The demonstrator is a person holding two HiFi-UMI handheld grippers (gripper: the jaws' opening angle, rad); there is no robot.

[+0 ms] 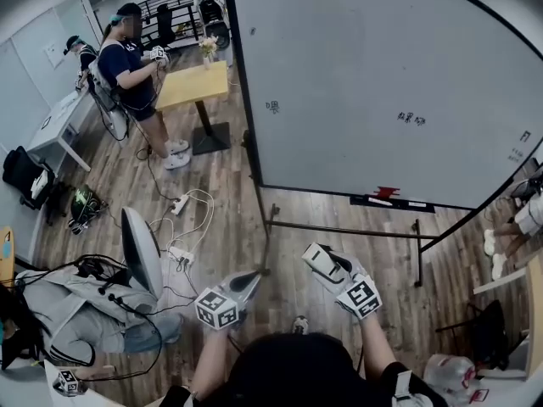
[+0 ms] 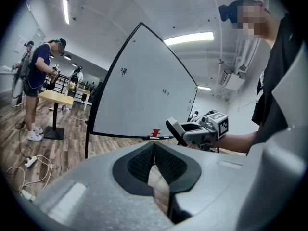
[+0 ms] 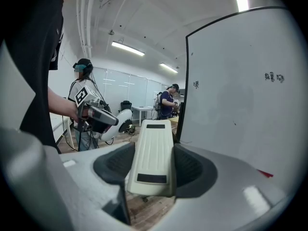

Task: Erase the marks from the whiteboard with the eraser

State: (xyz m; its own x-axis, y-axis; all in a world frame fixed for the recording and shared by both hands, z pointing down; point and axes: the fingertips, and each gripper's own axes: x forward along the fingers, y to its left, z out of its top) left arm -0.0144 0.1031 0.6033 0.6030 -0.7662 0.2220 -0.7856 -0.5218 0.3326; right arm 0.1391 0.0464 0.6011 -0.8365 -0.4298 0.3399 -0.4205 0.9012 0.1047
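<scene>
Okay, left gripper (image 1: 248,283) at 6–7 o'clock, jaws pressed together with nothing between. Right gripper (image 1: 338,274) at 5 o'clock clamps the white eraser (image 1: 320,260), held apart from the whiteboard (image 1: 365,58) filling 12 to 3 o'clock — small marks (image 1: 410,119) at 2 o'clock.

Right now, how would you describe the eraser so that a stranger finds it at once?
Start at the large whiteboard. In front of it, low in the head view, the right tool is shut on the eraser. It is a cream, ribbed block with dark strips; the left tool beside it holds nothing.
</scene>
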